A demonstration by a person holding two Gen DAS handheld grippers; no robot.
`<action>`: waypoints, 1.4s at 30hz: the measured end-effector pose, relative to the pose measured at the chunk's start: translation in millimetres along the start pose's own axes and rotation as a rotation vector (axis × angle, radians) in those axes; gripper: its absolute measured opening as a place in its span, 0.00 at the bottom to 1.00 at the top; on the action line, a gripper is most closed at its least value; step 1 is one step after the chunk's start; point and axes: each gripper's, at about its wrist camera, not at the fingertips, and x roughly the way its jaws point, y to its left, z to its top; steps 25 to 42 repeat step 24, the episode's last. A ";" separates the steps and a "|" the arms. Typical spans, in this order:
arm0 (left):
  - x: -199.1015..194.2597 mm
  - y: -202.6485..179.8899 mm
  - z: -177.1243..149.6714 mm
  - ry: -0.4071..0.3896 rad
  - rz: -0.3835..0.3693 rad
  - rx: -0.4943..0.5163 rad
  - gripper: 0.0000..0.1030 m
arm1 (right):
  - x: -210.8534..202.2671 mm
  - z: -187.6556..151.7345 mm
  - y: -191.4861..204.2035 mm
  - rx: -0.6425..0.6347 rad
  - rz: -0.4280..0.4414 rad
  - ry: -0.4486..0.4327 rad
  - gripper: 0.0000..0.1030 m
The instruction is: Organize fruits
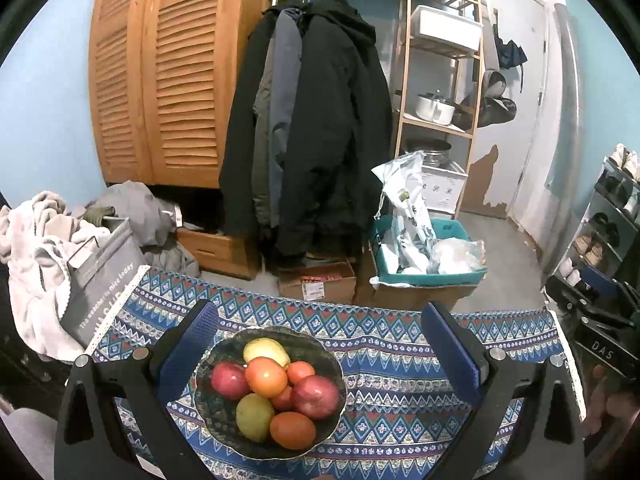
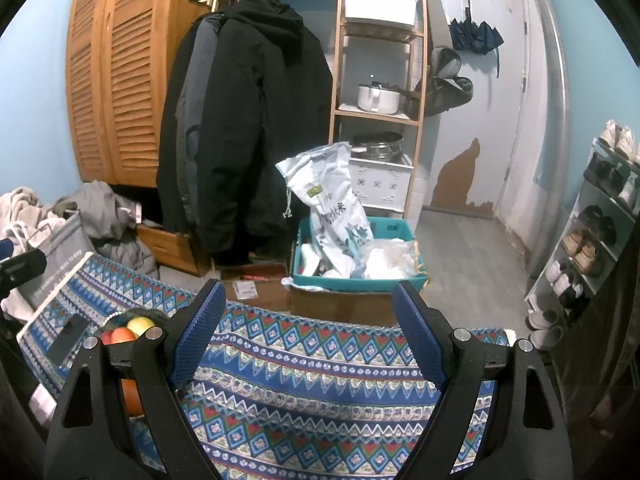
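1. The left tool (image 1: pixel 320 344) tilts downward over the tabletop (image 1: pixel 400 360), its jaws spread wide with nothing pinched.
2. The bowl (image 1: pixel 216 408) of fruits (image 1: pixel 266 376) (red, orange and yellow-green pieces) sits on the patterned cloth, low between the left tool's fingers (image 1: pixel 188 352).
3. The right tool (image 2: pixel 308 332) tilts down likewise, jaws spread over bare cloth, the bowl (image 2: pixel 120 318) at its left.
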 end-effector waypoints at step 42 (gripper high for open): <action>0.4 0.3 -1.7 0.016 -0.025 -0.021 0.99 | 0.3 -0.3 -2.7 0.003 -0.001 0.000 0.82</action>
